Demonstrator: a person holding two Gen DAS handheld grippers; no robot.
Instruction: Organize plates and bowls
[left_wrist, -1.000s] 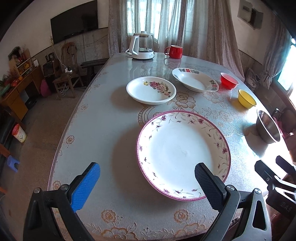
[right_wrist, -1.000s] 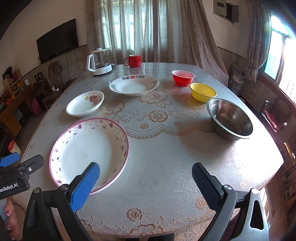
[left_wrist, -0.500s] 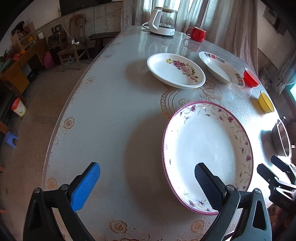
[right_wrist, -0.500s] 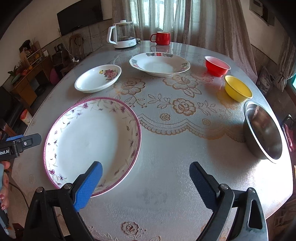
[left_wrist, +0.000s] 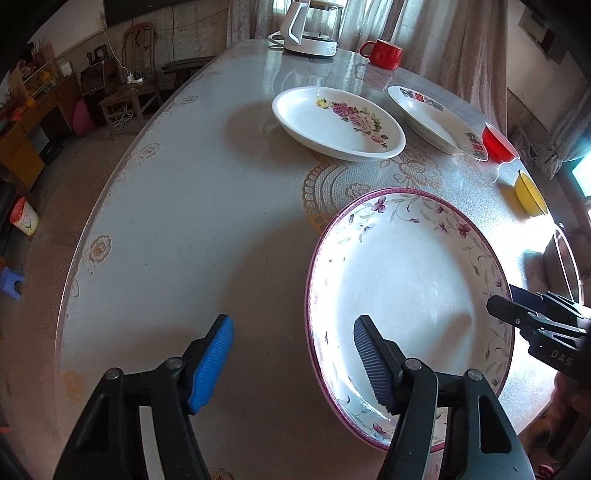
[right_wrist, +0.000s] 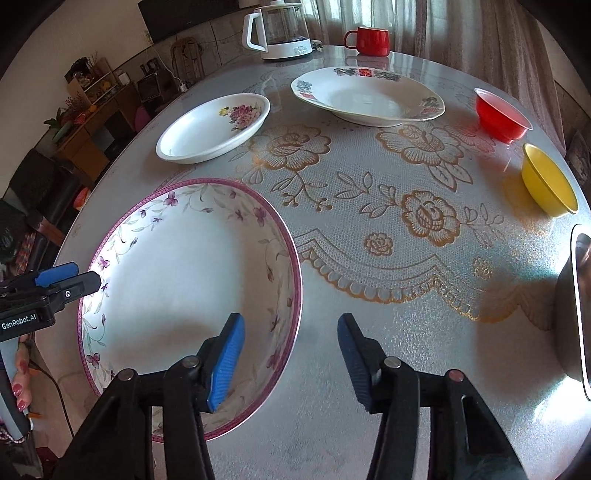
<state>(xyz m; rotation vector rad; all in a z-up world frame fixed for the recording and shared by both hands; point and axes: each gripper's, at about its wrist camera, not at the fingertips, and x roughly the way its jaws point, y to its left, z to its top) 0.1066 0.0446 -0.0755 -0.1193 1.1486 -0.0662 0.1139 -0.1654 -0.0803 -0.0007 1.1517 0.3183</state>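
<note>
A large plate with a purple rim and small flowers (left_wrist: 399, 280) (right_wrist: 184, 280) lies near the table's front edge. My left gripper (left_wrist: 295, 354) straddles its left rim, one finger over the plate and one over the table. Its jaws are closing and the pads do not touch the plate. My right gripper (right_wrist: 290, 354) straddles the right rim the same way, also closing without contact. Further back lie a white rose plate (right_wrist: 210, 129), a deep flowered plate (right_wrist: 369, 96), a red bowl (right_wrist: 498, 118), a yellow bowl (right_wrist: 546, 184) and a steel bowl (right_wrist: 576, 302).
A glass kettle (right_wrist: 277, 33) and a red mug (right_wrist: 367, 40) stand at the table's far end. The table (right_wrist: 369, 369) carries a lace-patterned cover. A person's hand (right_wrist: 20, 373) holds the left gripper at the table's left edge. Chairs and a cabinet stand beyond that edge.
Both grippers have come down and closer to the large plate. Their jaws have narrowed from wide open, and each now has the plate's rim between its fingers.
</note>
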